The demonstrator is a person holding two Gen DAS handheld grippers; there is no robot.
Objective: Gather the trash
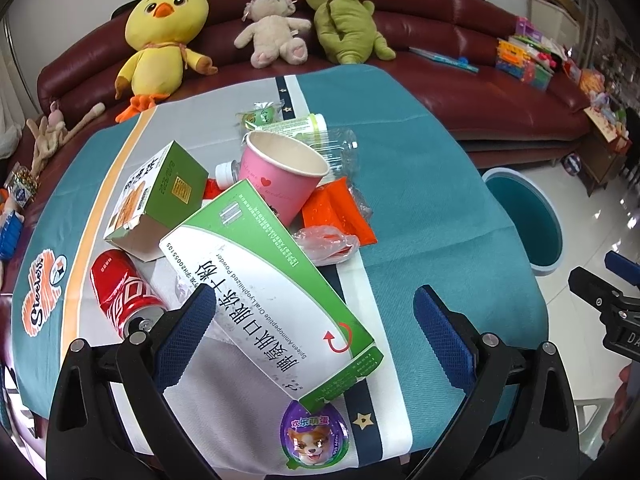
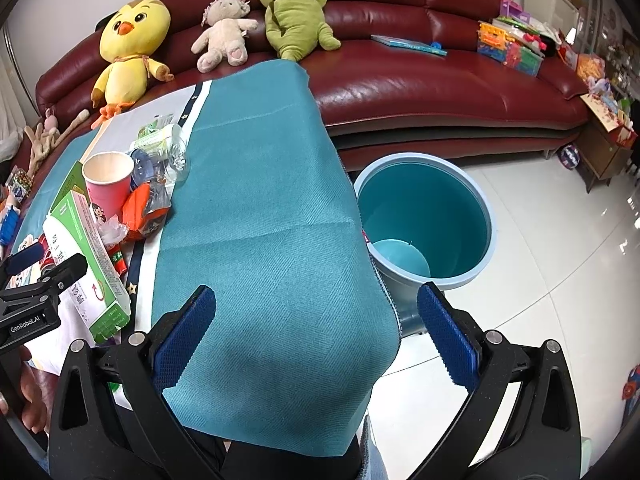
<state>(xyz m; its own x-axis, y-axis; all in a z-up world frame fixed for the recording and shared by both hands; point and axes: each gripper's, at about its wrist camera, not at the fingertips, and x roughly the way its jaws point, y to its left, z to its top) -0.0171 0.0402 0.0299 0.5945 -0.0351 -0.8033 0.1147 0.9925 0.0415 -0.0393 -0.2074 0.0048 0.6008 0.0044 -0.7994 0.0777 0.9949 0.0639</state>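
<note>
My left gripper [image 1: 314, 334] hangs with its blue-padded fingers spread wide, pinching nothing; the long green-and-white cardboard medicine box [image 1: 268, 288] lies between them on the table. Just nearer me sits a purple egg-shaped foil toy pack [image 1: 314, 438]. A red drinks can [image 1: 124, 292] lies on its side beside the left finger.

My right gripper [image 2: 316, 332] is likewise spread and empty, over a bare stretch of the teal cloth table cover [image 2: 272, 240], well apart from the trash.

Farther in, the pile continues: a green-and-tan carton [image 1: 156, 196], a pink paper cup [image 1: 288, 176] tilted against the medicine box, an orange plastic wrapper [image 1: 340, 212], a crumpled clear plastic bottle [image 1: 336, 148].

On the glossy white tiled floor [image 2: 560, 240], just beside the table's right edge, stands a teal round plastic bin [image 2: 424, 216].

Behind runs a dark red leather sofa [image 2: 400, 80] carrying a yellow chick plush [image 2: 128, 44], a beige lamb plush [image 2: 224, 36] and a green plush [image 2: 292, 16].
</note>
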